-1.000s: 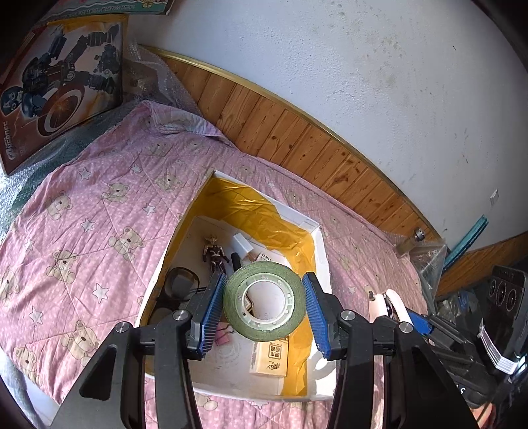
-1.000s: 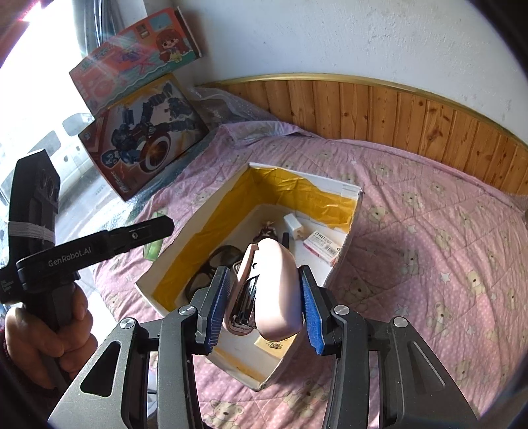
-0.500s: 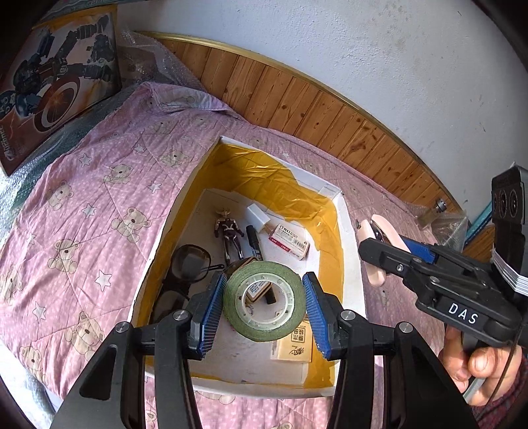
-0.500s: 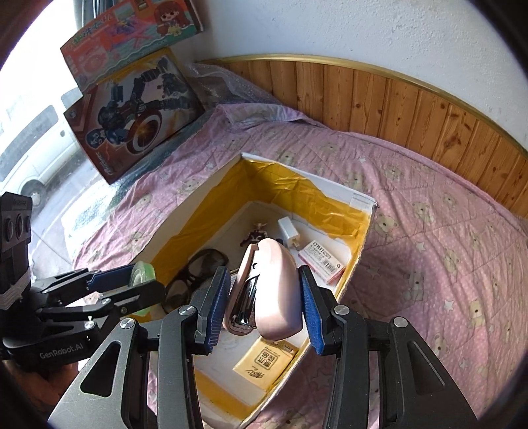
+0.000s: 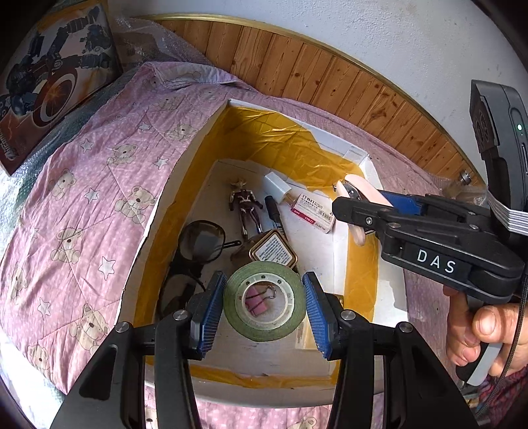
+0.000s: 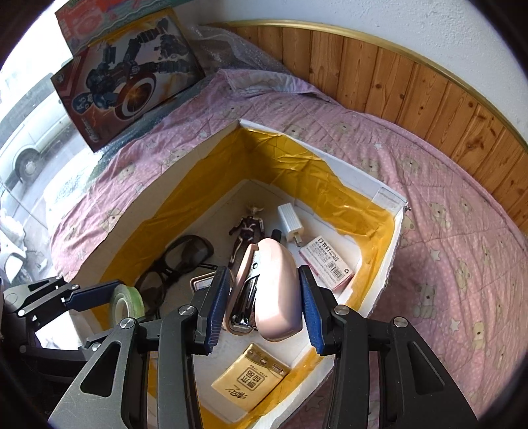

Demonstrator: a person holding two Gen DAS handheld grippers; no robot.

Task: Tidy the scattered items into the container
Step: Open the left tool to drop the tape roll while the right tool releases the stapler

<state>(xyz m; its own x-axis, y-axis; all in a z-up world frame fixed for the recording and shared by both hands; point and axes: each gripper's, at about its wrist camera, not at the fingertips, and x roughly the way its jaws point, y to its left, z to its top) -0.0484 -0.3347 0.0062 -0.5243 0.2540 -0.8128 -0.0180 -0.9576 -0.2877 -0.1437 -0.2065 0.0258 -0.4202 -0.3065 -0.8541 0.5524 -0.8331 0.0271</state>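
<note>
A white plaster wall [image 6: 379, 16] and wood-panelled wainscot [image 6: 412, 85] back a bed under a pink teddy-bear quilt [image 6: 462, 237]. Beneath both tongs sits a white, yellow-lined box [image 6: 389, 211]. The left tongs [image 5: 264, 305] pinch a green tape roll [image 5: 264, 302]; the right tongs [image 6: 262, 300] pinch a pink stapler [image 6: 274, 290].

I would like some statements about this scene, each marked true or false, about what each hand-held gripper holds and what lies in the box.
1. The left hand-held gripper holds a green tape roll. True.
2. The right hand-held gripper is empty. False: it grips a pink stapler.
3. Dark-framed glasses lie inside the white, yellow-lined box. True.
4. The small toy figure lies on the pink quilt. False: it lies in the box.
</note>
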